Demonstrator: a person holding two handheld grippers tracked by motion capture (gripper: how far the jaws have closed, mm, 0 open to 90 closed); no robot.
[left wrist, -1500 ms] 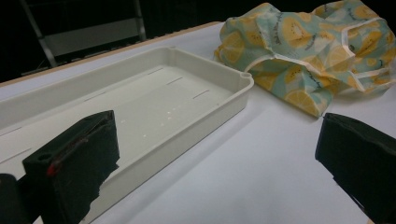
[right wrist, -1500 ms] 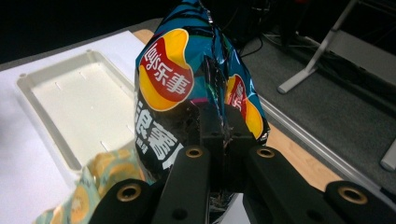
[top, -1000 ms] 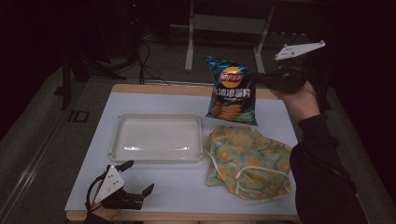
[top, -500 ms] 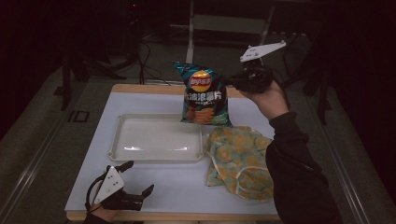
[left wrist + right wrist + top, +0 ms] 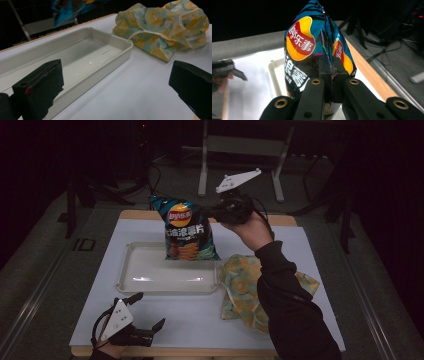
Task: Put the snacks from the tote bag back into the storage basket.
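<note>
Transport is the step in hand: right gripper (image 5: 216, 211) has its jaws clamped on the chip bag's (image 5: 189, 231) edge, bag hanging over the tray's (image 5: 131, 284) twelve o'clock rim. Left gripper (image 5: 150, 310), jaws apart and empty, rests at the tray's seven o'clock. Next, probably, lower the bag into the tray, then release

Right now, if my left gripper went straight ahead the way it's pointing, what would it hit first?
Probably the white tray: the left gripper, jaws open, points toward its near corner, with the patterned cloth beyond. Depth is uncertain.

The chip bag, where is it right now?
In the high view the chip bag hangs in the right gripper, above the far edge of the white tray, left of the patterned cloth.
</note>
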